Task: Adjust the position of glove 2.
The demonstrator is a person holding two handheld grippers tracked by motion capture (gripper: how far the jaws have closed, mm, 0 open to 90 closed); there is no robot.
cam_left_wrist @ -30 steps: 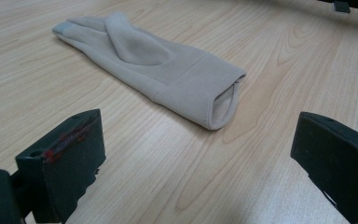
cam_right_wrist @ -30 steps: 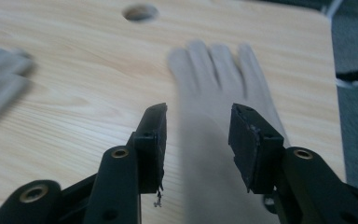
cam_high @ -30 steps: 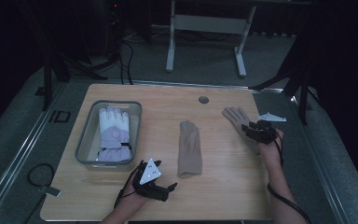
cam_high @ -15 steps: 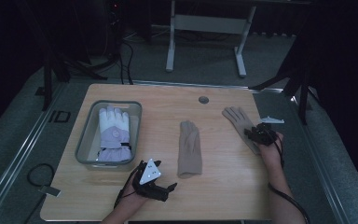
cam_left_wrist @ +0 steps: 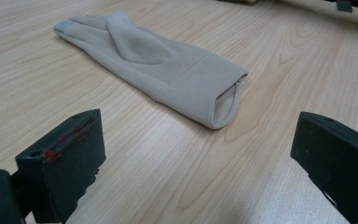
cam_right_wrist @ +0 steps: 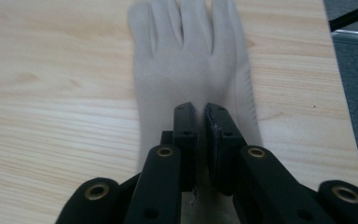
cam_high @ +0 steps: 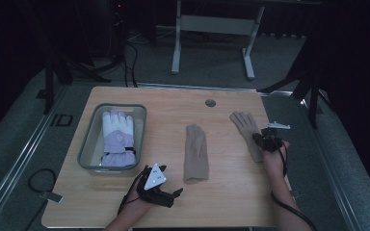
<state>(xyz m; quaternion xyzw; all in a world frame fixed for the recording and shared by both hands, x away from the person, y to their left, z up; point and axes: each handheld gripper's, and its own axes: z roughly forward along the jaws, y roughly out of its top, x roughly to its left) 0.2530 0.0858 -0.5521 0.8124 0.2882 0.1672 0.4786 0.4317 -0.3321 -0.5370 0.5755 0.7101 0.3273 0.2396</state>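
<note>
From above, the right gripper (cam_high: 265, 141) sits on the tan glove (cam_high: 246, 130) near the table's (cam_high: 231, 192) right edge. The left gripper (cam_left_wrist: 200, 154) has its jaws wide apart, holding nothing, near another glove (cam_left_wrist: 158, 70). Up close, the right jaws are squeezed onto only a thin bit of cloth, so the tan glove might slip out when lifted.

Both claws are black with brass-ringed holes; the left claw (cam_high: 176, 194) carries a grey three-cornered plate and red-smeared pad edges.

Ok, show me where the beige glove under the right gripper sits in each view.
High view: right glove, near the table's right edge, cuff under the right gripper.
Left gripper view: not in it; that glove is the middle one.
Right gripper view: centre, fingers pointing up, gripper shut on it.
Shared landmark: wooden table.
</note>
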